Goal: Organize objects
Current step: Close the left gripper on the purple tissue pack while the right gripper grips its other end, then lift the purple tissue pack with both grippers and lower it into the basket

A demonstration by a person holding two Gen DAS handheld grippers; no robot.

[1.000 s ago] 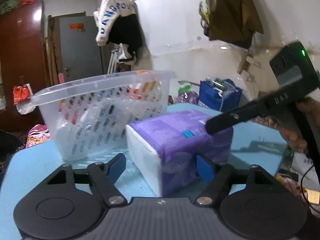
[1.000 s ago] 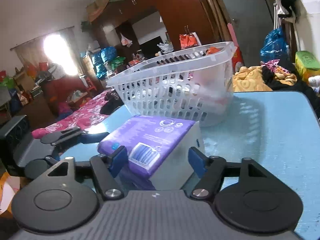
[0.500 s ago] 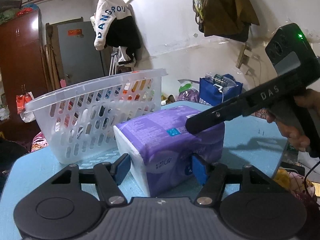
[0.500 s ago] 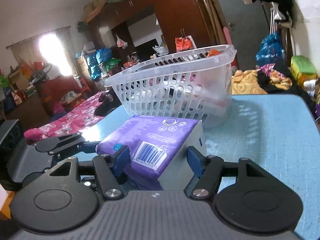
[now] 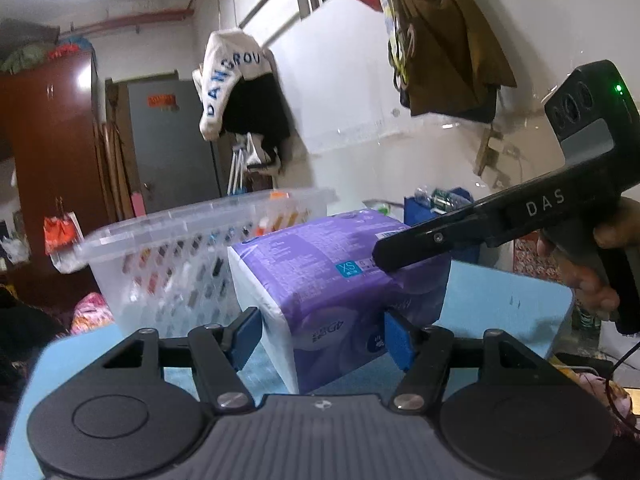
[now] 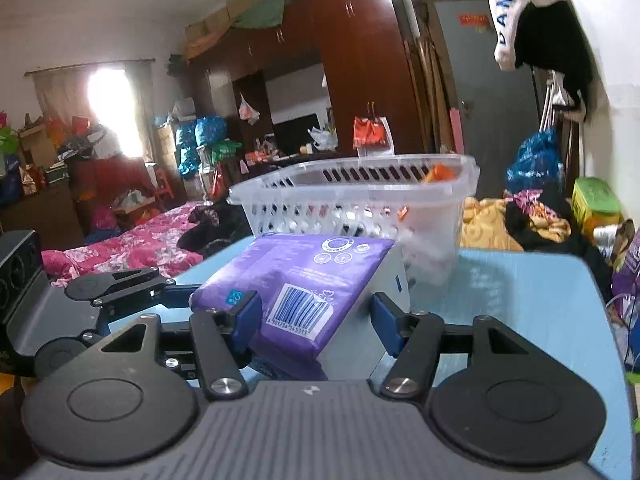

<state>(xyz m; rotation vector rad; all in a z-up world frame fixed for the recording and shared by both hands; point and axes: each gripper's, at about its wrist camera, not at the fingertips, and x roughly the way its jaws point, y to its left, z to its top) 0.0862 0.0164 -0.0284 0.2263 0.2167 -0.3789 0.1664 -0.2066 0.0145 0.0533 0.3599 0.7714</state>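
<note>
1. A white hoodie [image 5: 230,80] with blue lettering hangs high on the wall, over a black garment [image 5: 256,108].
2. A dark wooden wardrobe [image 6: 360,72] stands against the far wall, with bundles piled on top.
3. A grey door [image 5: 172,140] stands shut beside it.
4. A bed with a pink floral cover [image 6: 132,240] lies beyond the worktop's left edge.
5. A brown garment [image 5: 448,48] hangs on the white wall.

A purple-and-white tissue pack [image 5: 320,280] sits between the blue fingers [image 5: 396,338] of the left gripper [image 5: 322,338], which have just been closing; the pads seem to press its sides, though blur leaves that unsure. The right gripper [image 5: 400,254] reaches onto the pack's top, a hand [image 5: 592,264] on its grip. Behind stands a clear plastic basket [image 5: 180,256] on the blue worktop [image 5: 504,296].
</note>
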